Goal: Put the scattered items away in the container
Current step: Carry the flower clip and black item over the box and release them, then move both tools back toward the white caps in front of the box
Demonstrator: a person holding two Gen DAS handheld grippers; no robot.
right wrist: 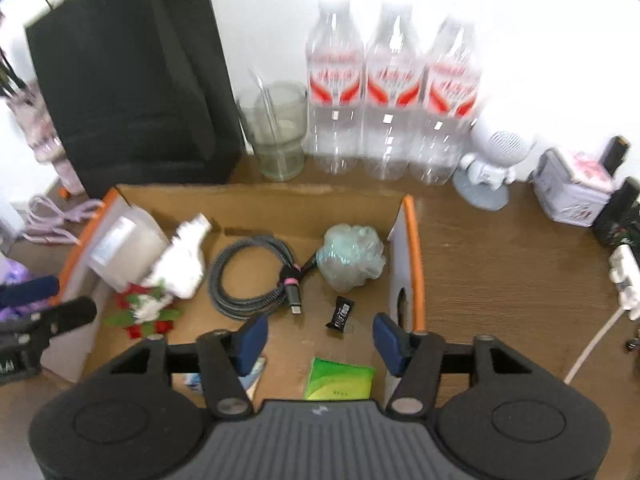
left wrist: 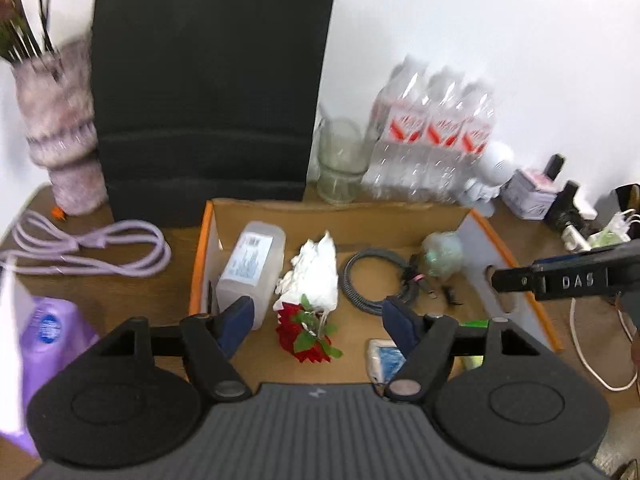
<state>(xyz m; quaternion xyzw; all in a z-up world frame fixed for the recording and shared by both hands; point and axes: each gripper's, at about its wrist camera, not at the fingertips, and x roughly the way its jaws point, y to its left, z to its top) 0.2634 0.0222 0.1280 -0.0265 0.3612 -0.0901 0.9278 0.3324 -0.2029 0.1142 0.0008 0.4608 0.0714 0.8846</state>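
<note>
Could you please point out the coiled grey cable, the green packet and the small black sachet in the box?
coiled grey cable (right wrist: 248, 276), right wrist view, on its coil.
green packet (right wrist: 340, 378), right wrist view, its top face.
small black sachet (right wrist: 341, 312), right wrist view, its middle.

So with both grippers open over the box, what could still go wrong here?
1. The lilac cable and purple bottle lie outside the cardboard box, so they might get overlooked.
2. The left gripper and right gripper hover close over the box and could collide.
3. A careless sweep could topple the water bottles behind.
</note>
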